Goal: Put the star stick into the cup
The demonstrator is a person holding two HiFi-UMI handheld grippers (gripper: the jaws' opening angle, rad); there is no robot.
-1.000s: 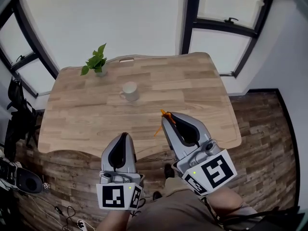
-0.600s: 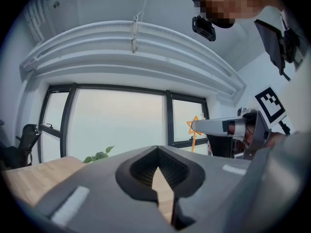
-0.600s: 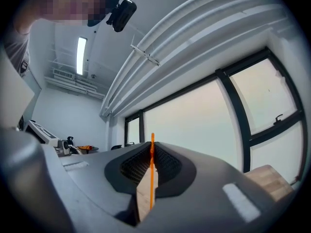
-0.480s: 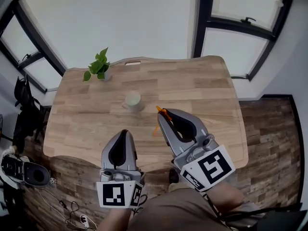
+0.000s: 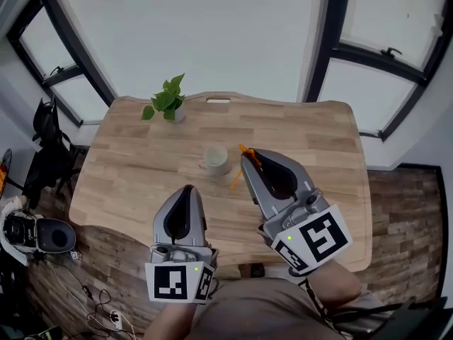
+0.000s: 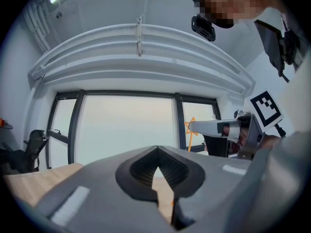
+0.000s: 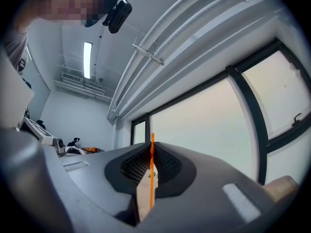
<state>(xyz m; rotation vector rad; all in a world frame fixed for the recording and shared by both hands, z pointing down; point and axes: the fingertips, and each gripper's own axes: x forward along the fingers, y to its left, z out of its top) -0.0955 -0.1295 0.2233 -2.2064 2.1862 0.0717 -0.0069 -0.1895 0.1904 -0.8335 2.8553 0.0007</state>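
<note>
The white cup (image 5: 215,159) stands upright near the middle of the wooden table (image 5: 127,168). My right gripper (image 5: 245,155) is shut on the thin orange star stick (image 5: 238,178), just right of the cup; the stick's star end shows at the tips and its shaft slants down-left below the jaws. In the right gripper view the stick (image 7: 152,174) runs straight up between the closed pads. The left gripper view shows the stick's star (image 6: 190,127) at the right gripper's tip. My left gripper (image 5: 185,190) is shut and empty, above the table's near edge.
A small potted green plant (image 5: 167,102) stands at the table's far left. Large windows run behind the table. A black chair (image 5: 44,154) and a round device (image 5: 49,236) sit on the floor at the left.
The right gripper with the star stick has moved closer to the cup, from well short of it to just beside its right. The head view shifted. The left gripper stays shut.
</note>
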